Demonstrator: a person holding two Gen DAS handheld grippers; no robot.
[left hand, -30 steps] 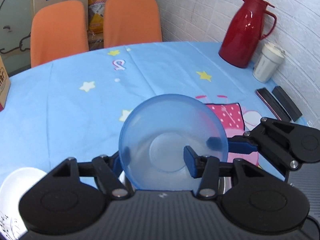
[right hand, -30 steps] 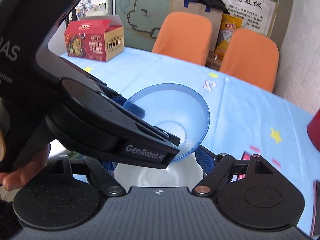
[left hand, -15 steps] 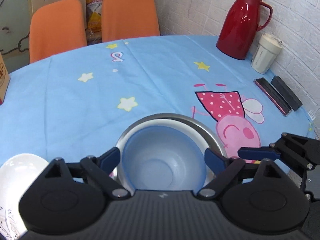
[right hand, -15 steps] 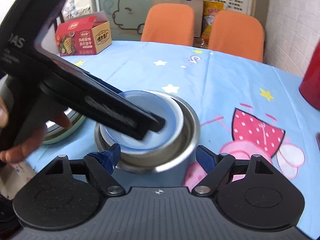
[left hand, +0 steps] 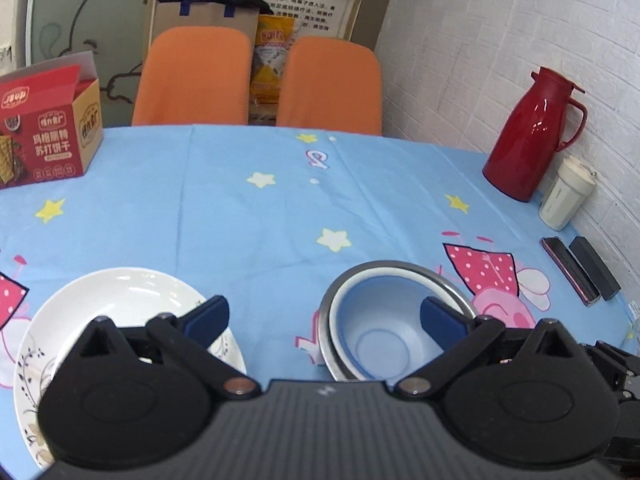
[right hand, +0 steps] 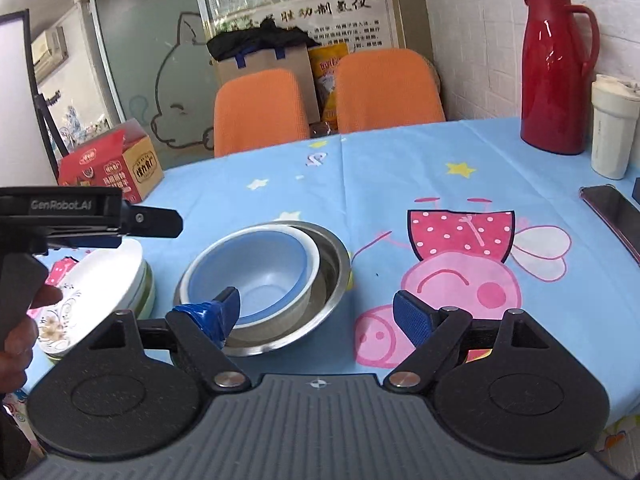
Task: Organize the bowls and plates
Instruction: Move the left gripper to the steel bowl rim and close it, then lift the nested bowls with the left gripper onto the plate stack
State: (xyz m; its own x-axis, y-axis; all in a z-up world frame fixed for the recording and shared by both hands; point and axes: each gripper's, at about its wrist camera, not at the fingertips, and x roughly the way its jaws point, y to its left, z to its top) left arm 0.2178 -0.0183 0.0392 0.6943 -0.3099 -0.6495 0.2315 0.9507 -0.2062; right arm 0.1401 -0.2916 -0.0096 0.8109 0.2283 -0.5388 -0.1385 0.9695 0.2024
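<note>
A blue bowl (left hand: 384, 332) (right hand: 256, 268) sits nested in a white bowl (right hand: 312, 252), which sits in a steel bowl (left hand: 452, 284) (right hand: 332, 280) on the blue tablecloth. My left gripper (left hand: 324, 312) stands wide open with nothing in it, its right finger over the stack and its left finger over a white plate (left hand: 120, 300). In the right wrist view it hovers at the left (right hand: 160, 222), above that plate (right hand: 104, 280). My right gripper (right hand: 316, 304) is low in front of the stack. Its jaws are opening, the left finger by the steel bowl's near wall, neither pad pressing.
A red thermos (left hand: 528, 144), a white cup (left hand: 564, 196), a phone (left hand: 568, 272) and a black case (left hand: 594, 268) line the right edge by the wall. A red cracker box (left hand: 48, 132) stands far left. Two orange chairs (left hand: 192, 76) are behind the table. A person's hand (right hand: 16, 340) holds the left gripper.
The left gripper set the blue bowl into the nested bowls, opened and drew back to the left, over the white plate. The right gripper rolled level, sank, and its view shifted right.
</note>
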